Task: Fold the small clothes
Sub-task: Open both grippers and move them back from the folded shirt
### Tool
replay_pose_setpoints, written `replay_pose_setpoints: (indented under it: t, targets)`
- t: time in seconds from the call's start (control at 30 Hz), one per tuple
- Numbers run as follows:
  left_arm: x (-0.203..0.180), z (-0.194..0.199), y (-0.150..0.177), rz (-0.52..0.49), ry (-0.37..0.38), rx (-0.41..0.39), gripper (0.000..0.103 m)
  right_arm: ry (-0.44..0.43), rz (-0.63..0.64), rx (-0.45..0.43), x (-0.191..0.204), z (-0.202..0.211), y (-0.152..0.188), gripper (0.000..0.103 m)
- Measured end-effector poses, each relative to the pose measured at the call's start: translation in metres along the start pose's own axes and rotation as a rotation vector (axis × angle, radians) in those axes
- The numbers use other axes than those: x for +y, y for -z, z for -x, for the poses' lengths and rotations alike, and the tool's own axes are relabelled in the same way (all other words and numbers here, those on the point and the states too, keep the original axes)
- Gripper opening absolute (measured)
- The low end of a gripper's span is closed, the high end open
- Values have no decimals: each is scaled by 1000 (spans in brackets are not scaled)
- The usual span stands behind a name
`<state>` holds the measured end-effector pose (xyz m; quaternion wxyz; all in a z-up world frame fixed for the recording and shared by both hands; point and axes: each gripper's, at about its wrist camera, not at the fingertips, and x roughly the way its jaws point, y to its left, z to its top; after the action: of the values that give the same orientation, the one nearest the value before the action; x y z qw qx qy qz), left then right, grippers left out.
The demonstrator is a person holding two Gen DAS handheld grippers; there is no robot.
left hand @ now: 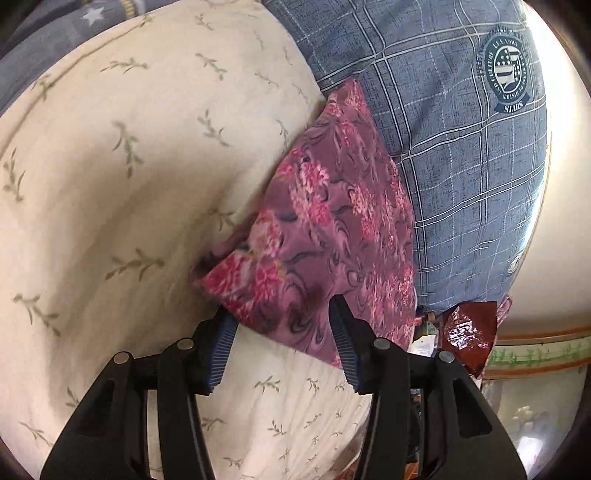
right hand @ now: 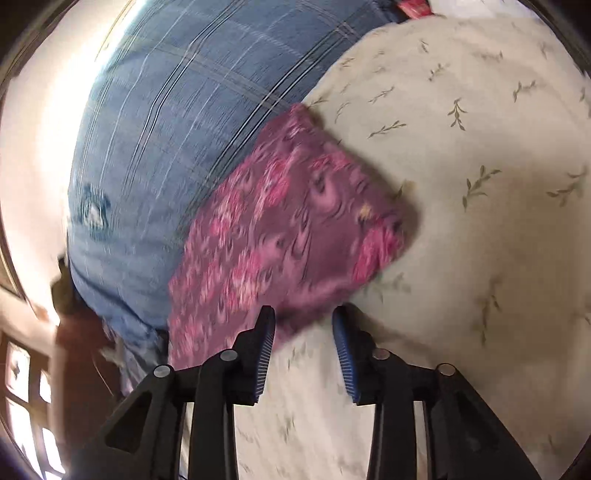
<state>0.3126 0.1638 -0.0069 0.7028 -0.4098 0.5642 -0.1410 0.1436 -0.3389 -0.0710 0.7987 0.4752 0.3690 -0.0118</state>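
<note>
A folded purple cloth with a pink flower print (left hand: 325,229) lies flat on the cream sheet with green sprigs (left hand: 129,184), its far side against a blue plaid pillow. My left gripper (left hand: 282,319) is open, its blue pads straddling the cloth's near edge; the left fingertip sits at the cloth's near corner. In the right wrist view, which is blurred, the same cloth (right hand: 280,229) lies on the sheet (right hand: 480,184). My right gripper (right hand: 303,314) is open too, with the cloth's near edge reaching between its fingertips.
The blue plaid pillow (left hand: 461,166) (right hand: 166,129) bounds the cloth on its far side. A crinkled red foil wrapper (left hand: 469,332) lies off the bed's edge near a wooden ledge. Grey star-print fabric (left hand: 74,22) shows at the top left.
</note>
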Motion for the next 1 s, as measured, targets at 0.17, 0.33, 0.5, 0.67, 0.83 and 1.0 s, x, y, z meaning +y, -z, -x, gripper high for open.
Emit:
replay_pose_setpoints:
  t: [0.17,0.33,0.5,0.67,0.83,1.0]
  targets:
    - [-22,3,-8,-90,-25,-54,6,-39,30,-58,5,-4,-19,5]
    - [-38,9,-2,-179,-66,-97,6,-45,107,-163,12,30,-34,4]
    - [-8,-4,3,-134,-96,-8,6,100,77,-89,-15,12,-15,5]
    - [6,29,1,-150,-87,-5,7,185,176,-144,12,35,2,11]
    - [14,61,-4,-135,-93,-14,43,144,290,-85,51,28,31,18]
    - [13,70,-6,-149,-136,-18,57,127,544,75,113,-14,89,43]
